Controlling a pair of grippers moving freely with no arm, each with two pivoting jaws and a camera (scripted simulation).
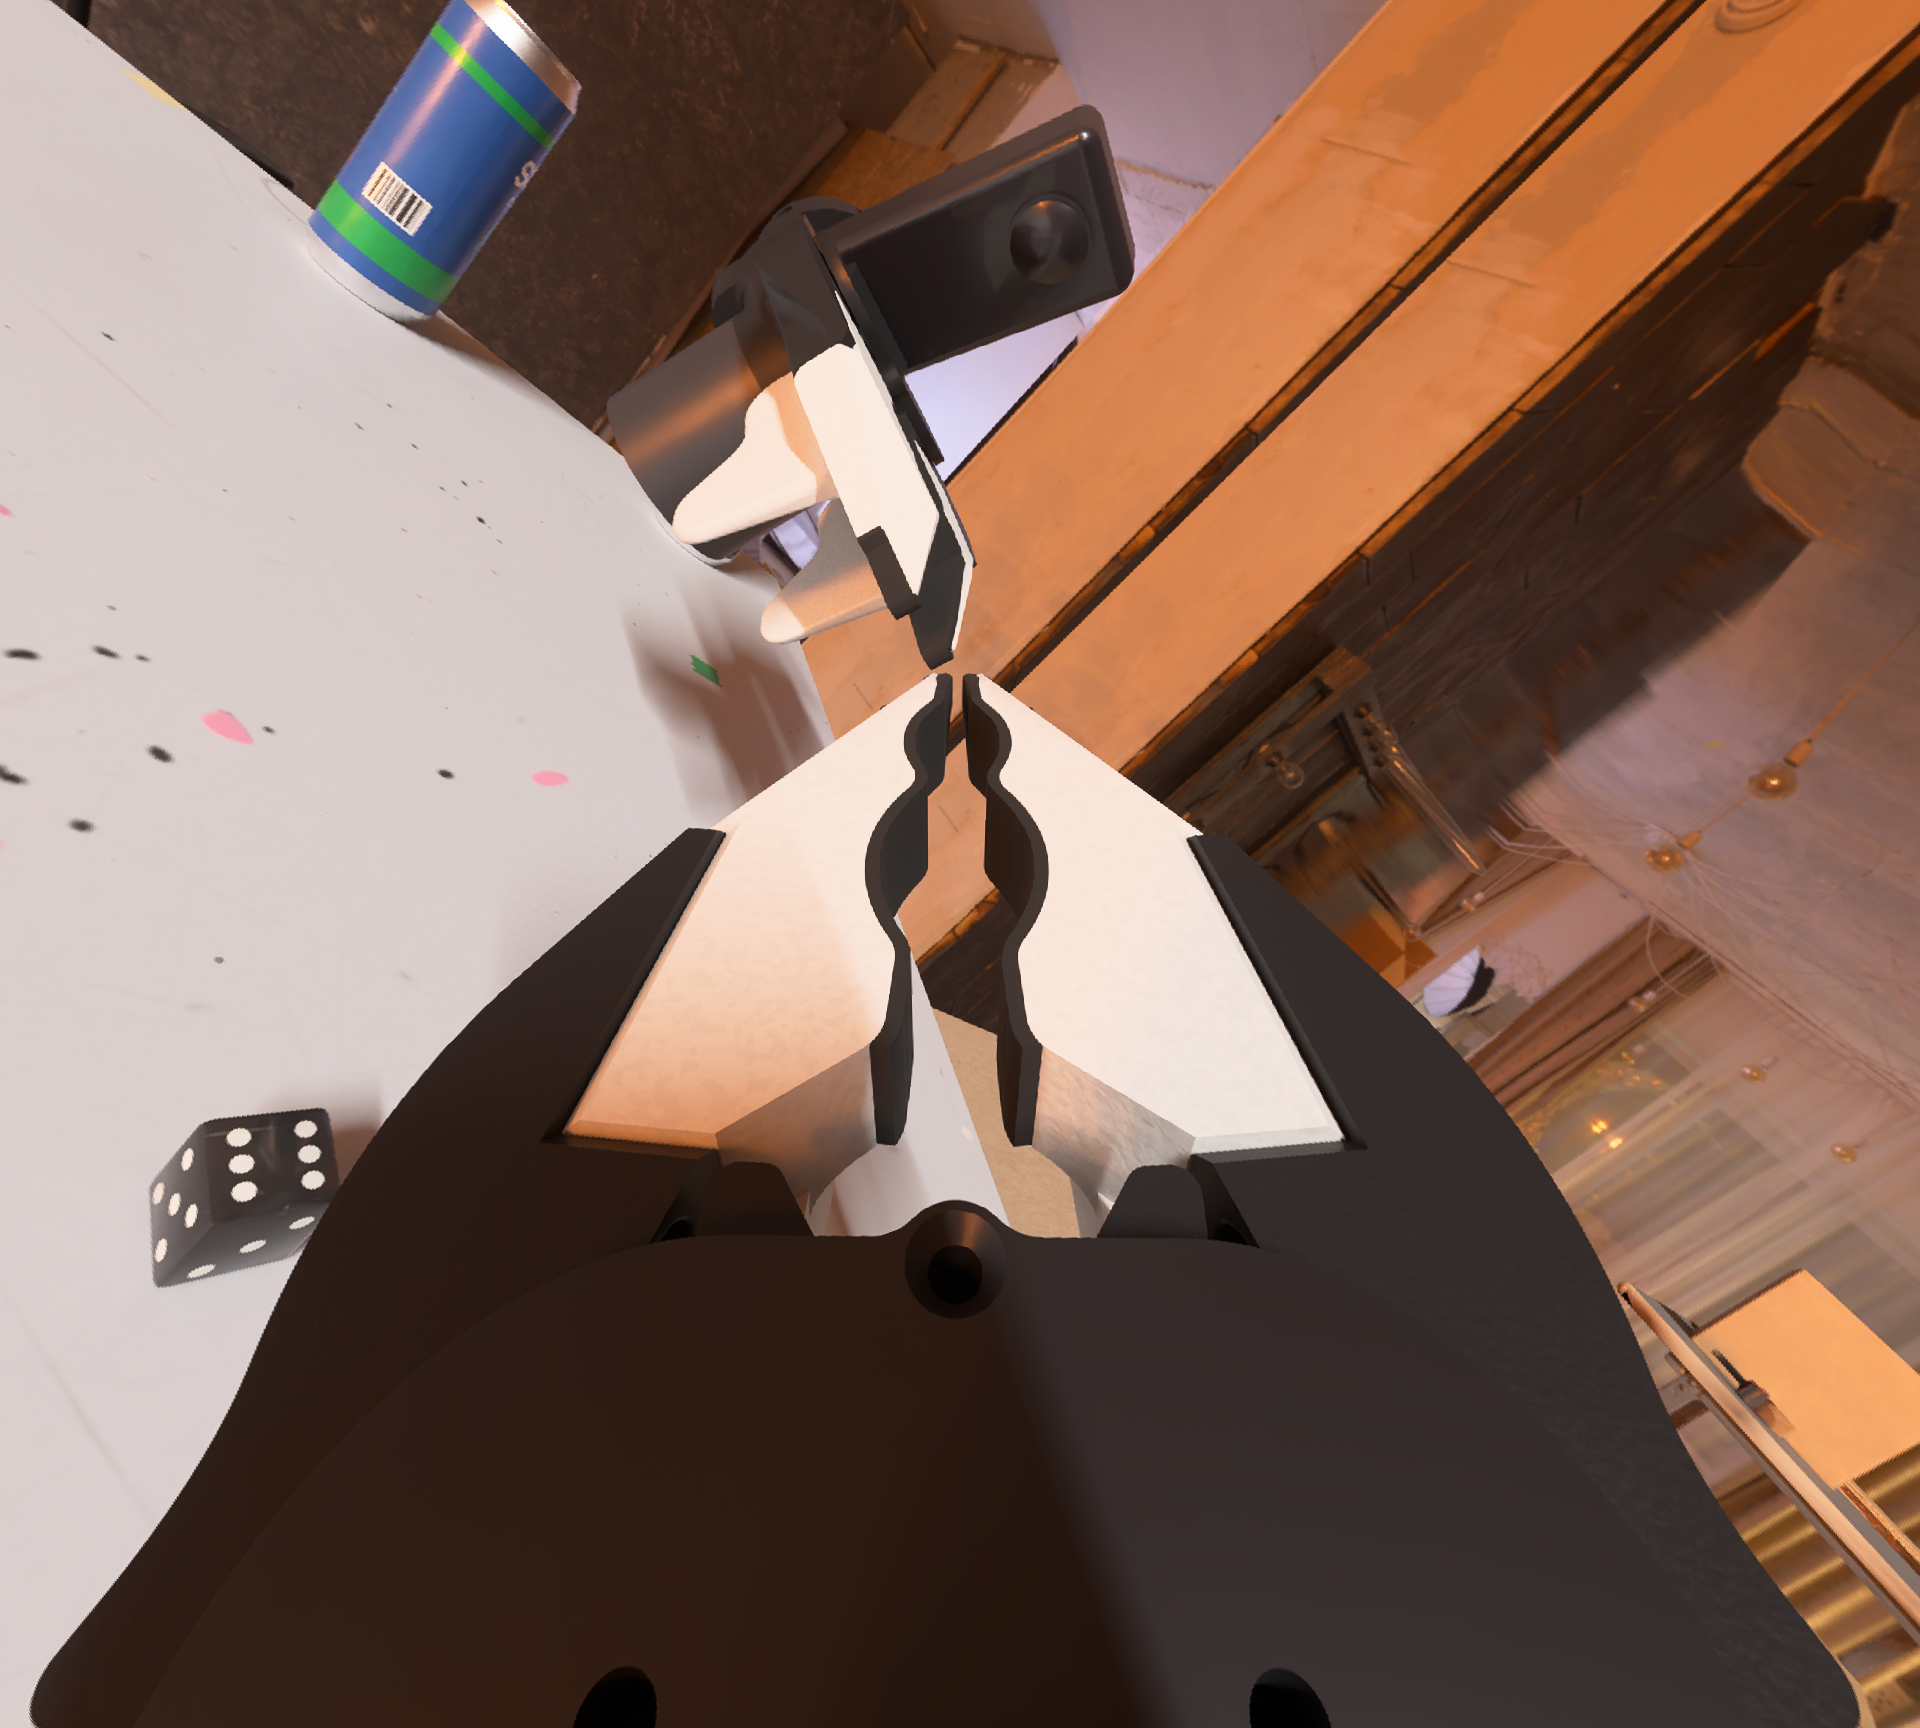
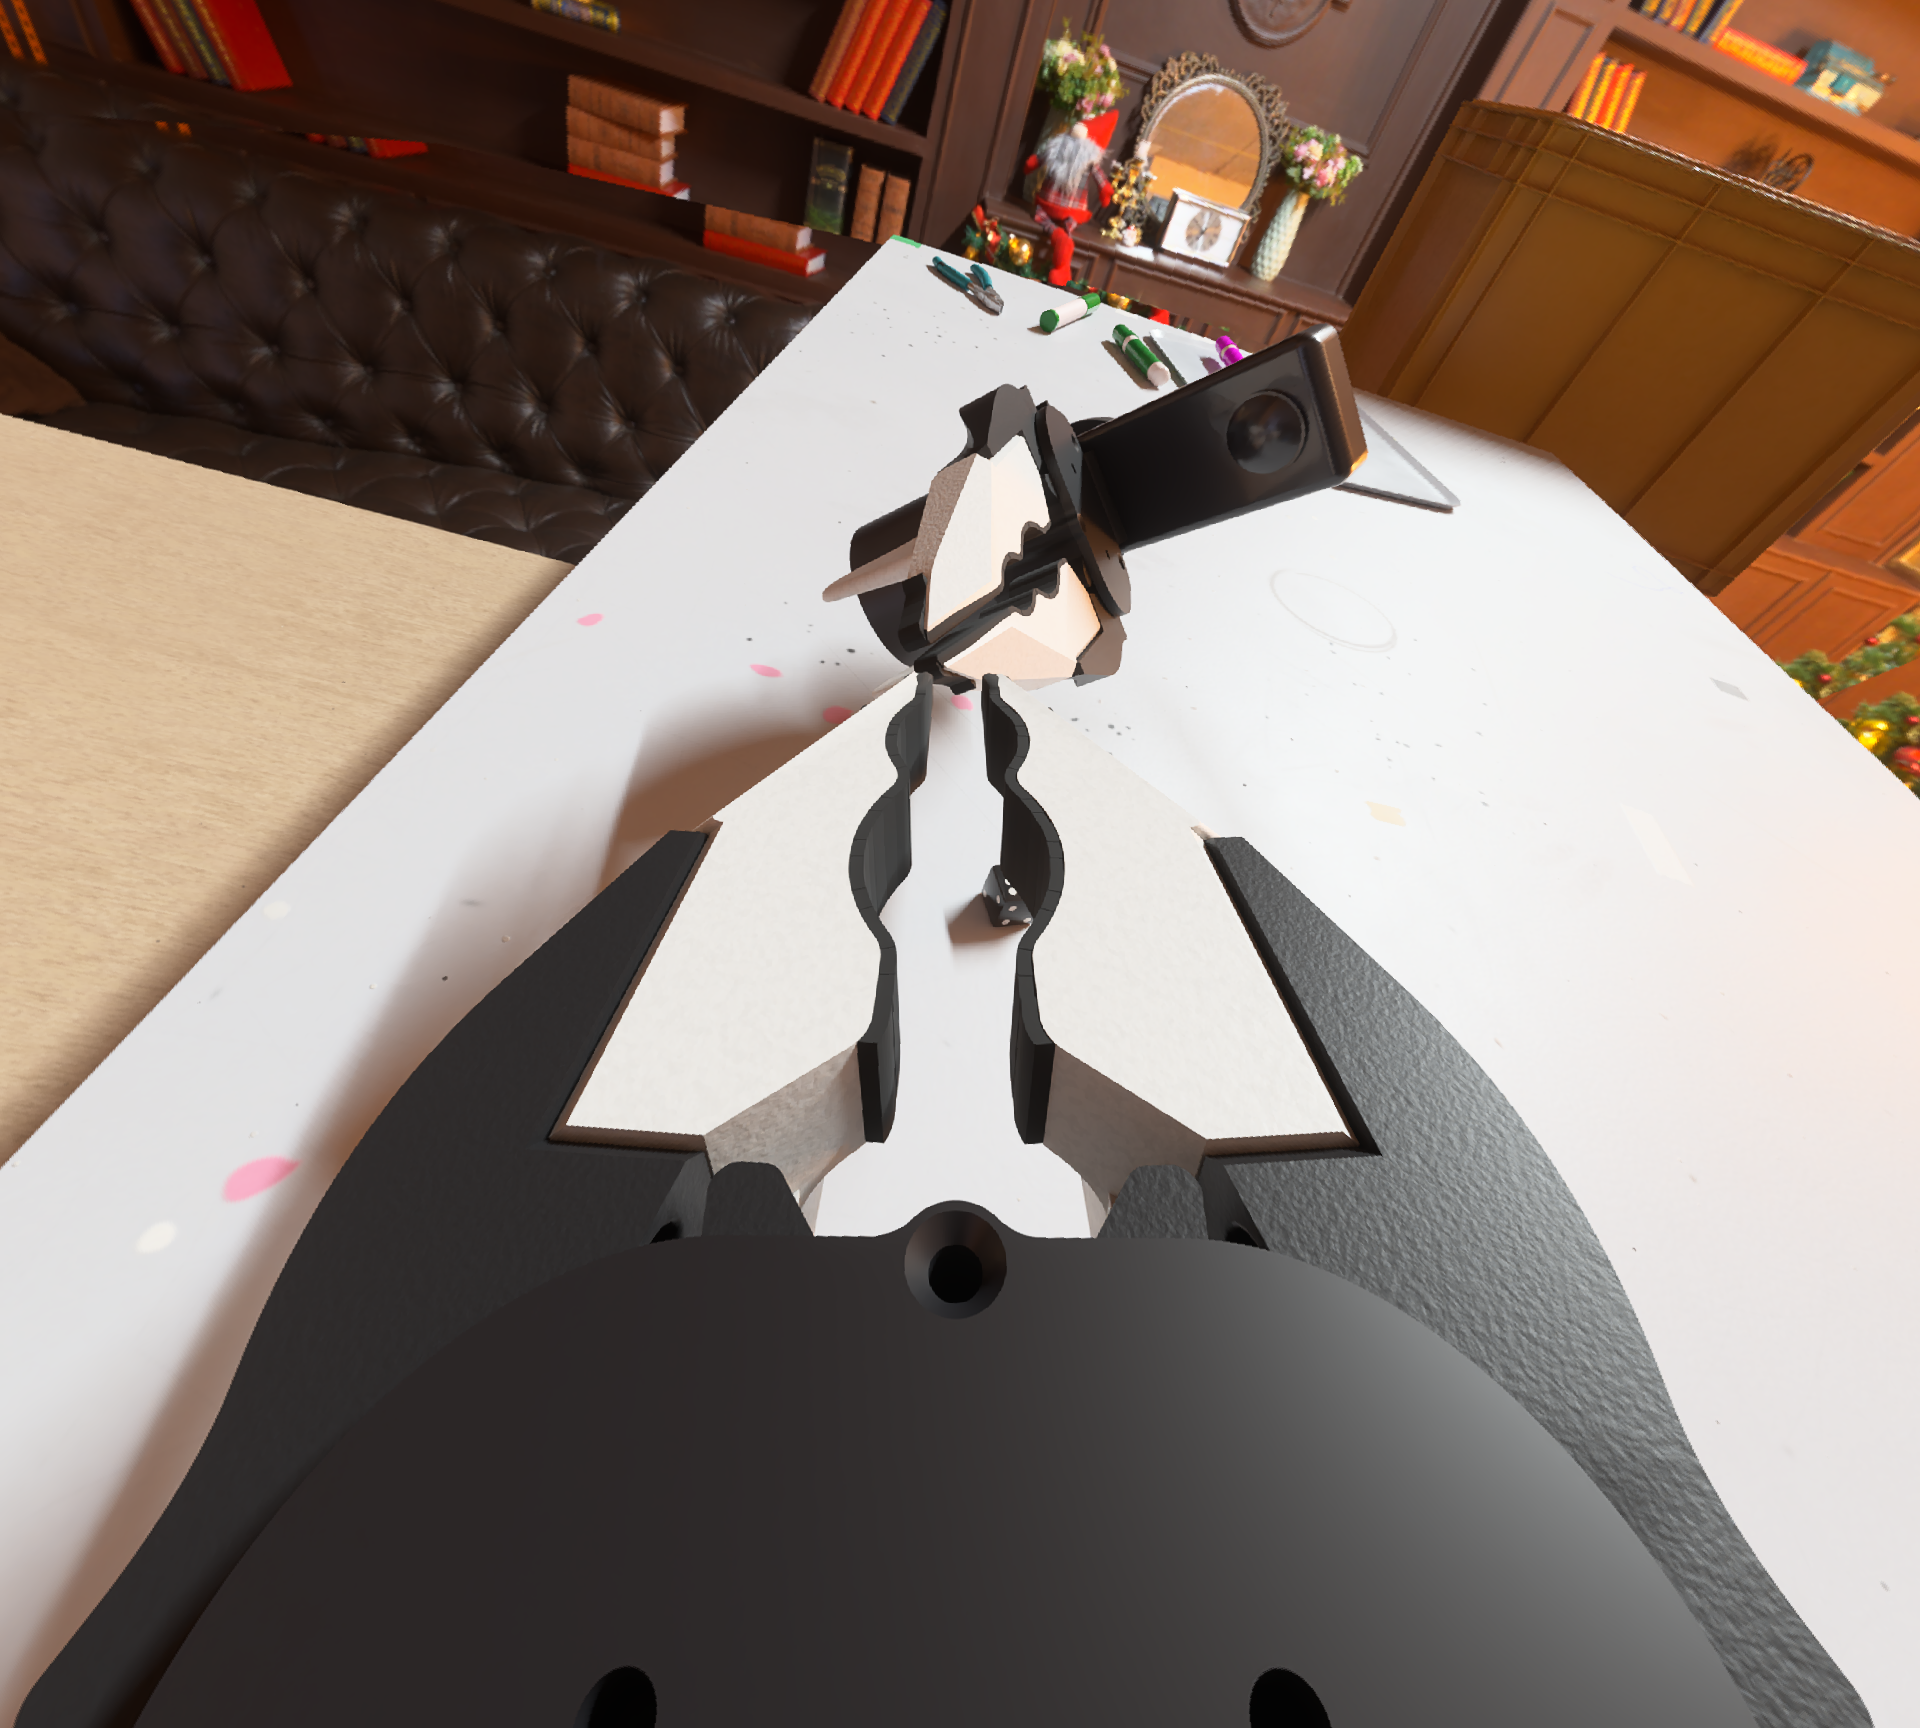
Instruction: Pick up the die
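The die (image 1: 244, 1195) is black with white pips and lies on the white table (image 1: 260, 535), left of and below my left gripper (image 1: 956, 689). That gripper is shut and empty, held above the table's edge. In the right wrist view the die (image 2: 1003, 899) shows small through the gap between my right gripper's (image 2: 956, 696) fingers, partly hidden by the right finger. The right gripper is slightly open and empty, above the table. The two grippers face each other, tips almost meeting: the right one also shows in the left wrist view (image 1: 732, 577), and the left one in the right wrist view (image 2: 930, 660).
A blue can with green bands (image 1: 447, 151) stands at the table's edge beyond the die. Markers (image 2: 1143, 353) and pliers (image 2: 971, 284) lie at the table's far end. A dark leather sofa (image 2: 312, 328) runs along the table's left side.
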